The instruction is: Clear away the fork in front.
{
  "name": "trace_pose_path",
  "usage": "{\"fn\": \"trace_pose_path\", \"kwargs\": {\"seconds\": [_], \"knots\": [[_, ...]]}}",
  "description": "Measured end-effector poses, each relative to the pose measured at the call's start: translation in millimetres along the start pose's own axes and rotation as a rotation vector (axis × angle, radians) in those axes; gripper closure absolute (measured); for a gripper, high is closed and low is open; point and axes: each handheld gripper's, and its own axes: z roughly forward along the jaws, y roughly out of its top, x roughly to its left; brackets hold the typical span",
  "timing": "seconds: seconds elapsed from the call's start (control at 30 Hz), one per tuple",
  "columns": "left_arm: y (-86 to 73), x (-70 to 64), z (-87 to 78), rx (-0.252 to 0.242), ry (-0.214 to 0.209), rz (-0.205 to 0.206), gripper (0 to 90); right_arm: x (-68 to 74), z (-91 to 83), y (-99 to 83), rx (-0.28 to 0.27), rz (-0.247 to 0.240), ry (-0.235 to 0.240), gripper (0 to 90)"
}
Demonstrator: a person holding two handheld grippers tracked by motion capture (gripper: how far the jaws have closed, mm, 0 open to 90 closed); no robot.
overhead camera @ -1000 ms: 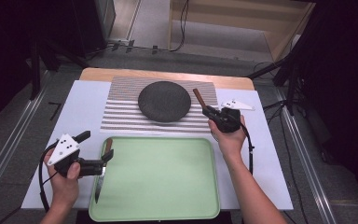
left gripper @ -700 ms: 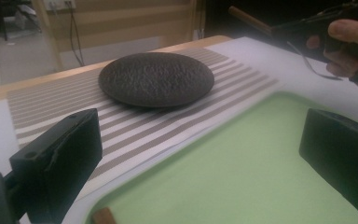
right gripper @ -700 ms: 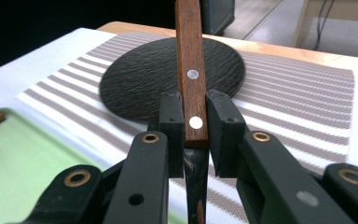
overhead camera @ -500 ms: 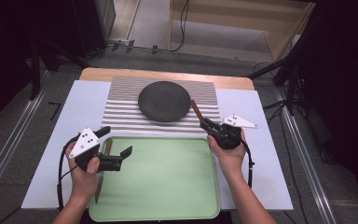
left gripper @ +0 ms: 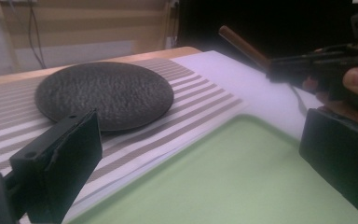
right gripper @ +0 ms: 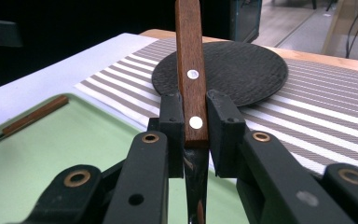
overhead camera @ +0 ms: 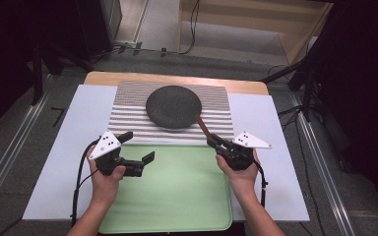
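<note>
My right gripper (overhead camera: 212, 141) is shut on a knife (overhead camera: 203, 125) with a brown wooden handle. It hovers at the far right edge of the green tray (overhead camera: 177, 196). In the right gripper view the riveted handle (right gripper: 189, 56) stands up between the jaws and the blade runs down behind them. The handle tip points at the dark round mat (overhead camera: 173, 106). My left gripper (overhead camera: 139, 146) is open and holds nothing, above the tray's far left corner. In the left gripper view its jaws (left gripper: 200, 172) stand wide apart, facing the mat (left gripper: 105, 93) and the right gripper (left gripper: 317, 60).
The mat lies on a striped placemat (overhead camera: 128, 118) over a white sheet (overhead camera: 78, 128) on the table. A second utensil with a wooden handle (right gripper: 32, 116) lies on the tray's left side. Metal rails run along both sides of the table.
The left gripper moved right and forward, from beside the tray to over its far left corner. The right gripper drew the knife back from beside the mat toward the tray's far edge.
</note>
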Motion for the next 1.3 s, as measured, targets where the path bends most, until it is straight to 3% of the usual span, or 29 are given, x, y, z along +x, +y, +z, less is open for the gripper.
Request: {"fn": "trace_pose_path", "kwargs": {"seconds": [0.2, 0.6, 1.03, 1.3], "knots": [[6.6, -9.8, 12.8, -0.004, 0.007, -0.037, 10.6, 12.0, 1.9, -1.8, -0.009, -0.024, 0.031, 76.0], [18.7, -24.9, 36.8, -0.017, -0.059, -0.110, 26.1, 41.4, 4.4, 0.3, -0.032, -0.071, 0.103, 76.1], [19.7, -30.6, 49.8, -0.028, -0.133, -0.198, 37.6, 67.3, 6.2, 1.9, -0.051, -0.115, 0.147, 76.1], [18.9, -30.5, 54.2, -0.025, -0.174, -0.236, 53.8, 75.5, 8.2, 1.3, -0.051, -0.133, 0.158, 76.0]]}}
